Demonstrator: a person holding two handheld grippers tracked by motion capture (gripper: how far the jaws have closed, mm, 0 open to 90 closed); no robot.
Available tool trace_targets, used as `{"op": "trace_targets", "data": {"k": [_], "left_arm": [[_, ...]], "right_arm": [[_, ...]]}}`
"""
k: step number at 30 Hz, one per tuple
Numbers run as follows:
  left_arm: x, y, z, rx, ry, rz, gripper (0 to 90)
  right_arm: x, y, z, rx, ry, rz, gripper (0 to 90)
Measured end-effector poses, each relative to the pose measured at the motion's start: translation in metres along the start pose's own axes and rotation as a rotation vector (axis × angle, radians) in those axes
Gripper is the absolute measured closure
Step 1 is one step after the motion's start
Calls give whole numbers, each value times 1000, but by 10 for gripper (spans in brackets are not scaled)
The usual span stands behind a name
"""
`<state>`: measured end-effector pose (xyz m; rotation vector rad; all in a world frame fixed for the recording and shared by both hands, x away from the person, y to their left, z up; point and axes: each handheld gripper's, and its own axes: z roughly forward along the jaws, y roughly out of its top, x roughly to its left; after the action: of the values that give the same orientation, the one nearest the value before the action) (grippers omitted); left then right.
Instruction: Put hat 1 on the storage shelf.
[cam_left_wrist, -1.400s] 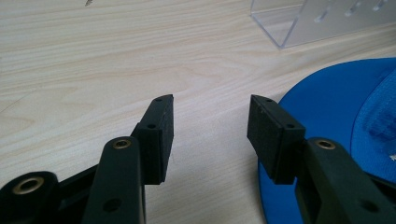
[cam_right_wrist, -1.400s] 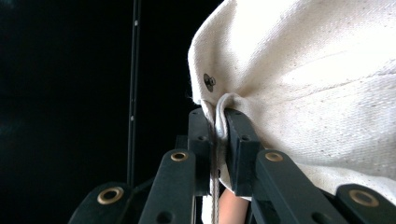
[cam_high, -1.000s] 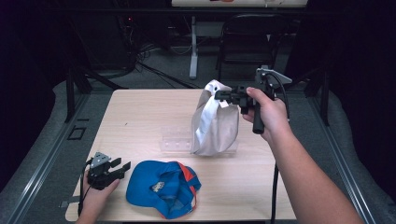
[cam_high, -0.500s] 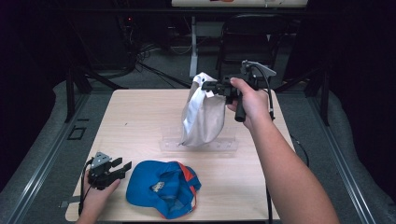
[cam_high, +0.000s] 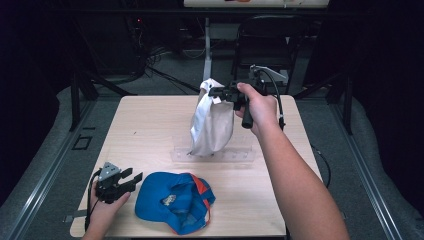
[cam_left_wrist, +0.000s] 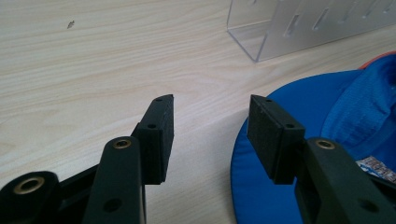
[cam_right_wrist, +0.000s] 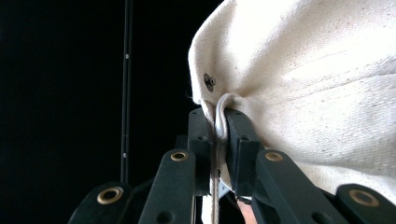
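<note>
Near the left corner of the table (cam_high: 150, 125), my left gripper (cam_left_wrist: 210, 126) rests with its jaws apart and nothing between them; the blue cap (cam_high: 175, 200) lies just right of them, its brim beside the right jaw. Farther right, over the clear rack (cam_high: 235, 156), my right gripper (cam_right_wrist: 219, 140) pinches a fold of the cream cap (cam_high: 212, 122), which hangs below it.

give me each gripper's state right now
Left gripper: open, holding nothing, beside the blue cap.
Right gripper: closed on the white cap.
</note>
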<state>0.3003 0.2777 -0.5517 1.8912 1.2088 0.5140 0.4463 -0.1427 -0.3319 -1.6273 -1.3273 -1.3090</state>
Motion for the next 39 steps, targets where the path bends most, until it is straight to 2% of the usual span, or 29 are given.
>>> {"op": "trace_targets", "data": {"k": [5, 7, 9, 14, 17, 24, 30, 39], "left_arm": [[-8, 7, -3, -22, -22, 19, 515], [-13, 12, -4, -35, -31, 42, 516], [-21, 18, -5, -45, -57, 56, 517], [-42, 34, -4, -35, -112, 128, 504], [-56, 46, 1, -33, -142, 176, 501], [-83, 67, 20, -40, -171, 232, 500], [-100, 82, 35, -39, -179, 245, 506], [-124, 97, 54, -47, -165, 277, 537]], "right_arm": [[-3, 2, 4, -3, -13, 4, 818], [-6, 3, 6, -1, -6, 7, 818], [-7, 3, 9, -3, -12, 6, 818], [-7, 3, 15, 6, -12, 5, 818], [-7, 3, 18, 5, -6, 1, 818], [-8, 2, 25, 11, -7, 0, 818], [-7, 2, 28, 13, 1, -6, 817], [-7, 1, 27, 11, -1, -11, 816]]}}
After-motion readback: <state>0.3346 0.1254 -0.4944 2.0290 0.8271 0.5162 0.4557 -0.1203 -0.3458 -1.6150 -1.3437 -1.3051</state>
